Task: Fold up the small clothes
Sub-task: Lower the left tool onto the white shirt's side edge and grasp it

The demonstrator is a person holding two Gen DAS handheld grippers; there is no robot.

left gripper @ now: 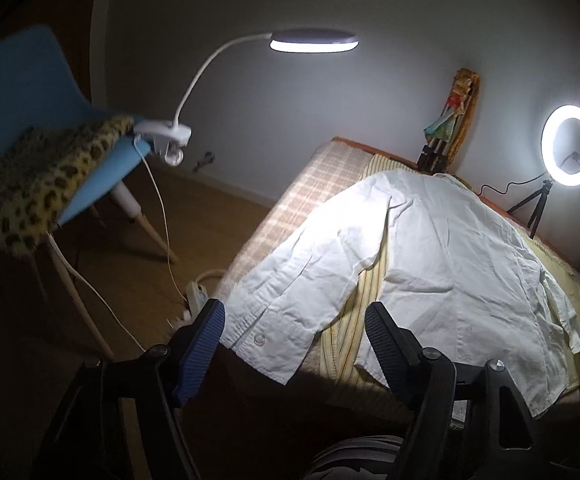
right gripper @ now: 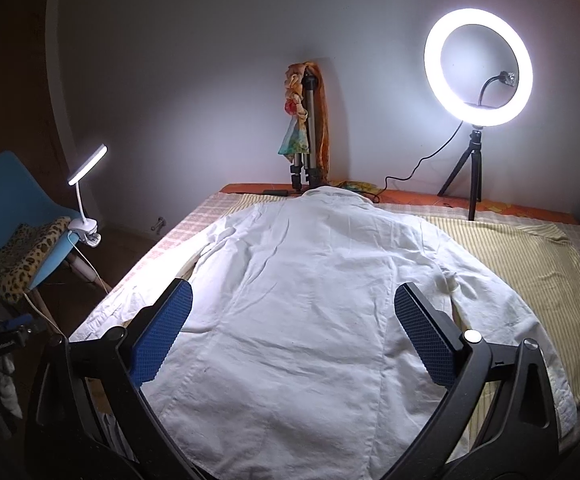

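A small white long-sleeved shirt (right gripper: 314,280) lies spread flat, back up, on a yellow striped cloth (right gripper: 530,256) on the bed, collar at the far end. My right gripper (right gripper: 294,332) is open above the shirt's lower back, holding nothing. In the left wrist view the shirt (left gripper: 450,248) shows with its left sleeve (left gripper: 290,304) stretched toward me, cuff with a button near the bed's edge. My left gripper (left gripper: 294,340) is open, its fingers either side of that cuff, not touching it.
A lit ring light on a tripod (right gripper: 478,76) stands at the bed's far right. A folded tripod with a doll (right gripper: 306,120) leans on the wall. A blue chair (left gripper: 29,92) with a leopard cushion and a clip lamp (left gripper: 314,40) stands left, cables on the floor.
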